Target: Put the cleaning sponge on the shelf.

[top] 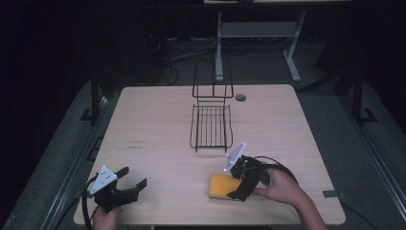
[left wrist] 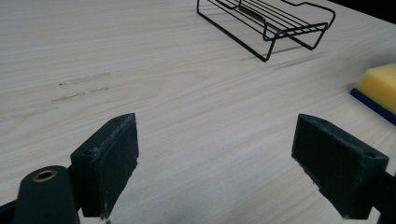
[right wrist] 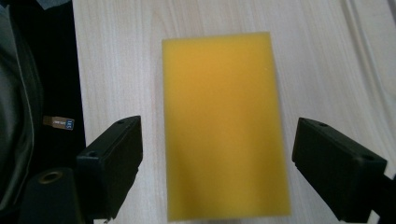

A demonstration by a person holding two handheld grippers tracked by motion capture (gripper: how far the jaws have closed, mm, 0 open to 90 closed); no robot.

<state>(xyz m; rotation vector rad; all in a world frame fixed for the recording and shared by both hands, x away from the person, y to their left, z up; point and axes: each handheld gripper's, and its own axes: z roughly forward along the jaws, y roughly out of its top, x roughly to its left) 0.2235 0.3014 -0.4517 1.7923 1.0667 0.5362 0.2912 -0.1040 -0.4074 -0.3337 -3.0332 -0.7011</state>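
A yellow sponge (top: 220,186) with a blue underside lies flat near the table's front edge, right of centre. My right gripper (top: 234,182) hangs over its right end, open. In the right gripper view the sponge (right wrist: 224,126) lies lengthwise between the two spread jaws of that gripper (right wrist: 219,140), and I cannot tell whether they touch it. My left gripper (top: 132,177) rests low at the front left, open and holding nothing. Past the jaws of the left gripper (left wrist: 217,140), the sponge's corner (left wrist: 379,86) shows at the right edge.
A black wire rack (top: 210,127) with a tall back frame stands at the table's middle, beyond the sponge; the rack (left wrist: 271,23) also appears in the left gripper view. A round cable hole (top: 241,97) sits near the far edge. The table edge (right wrist: 77,70) runs beside the sponge.
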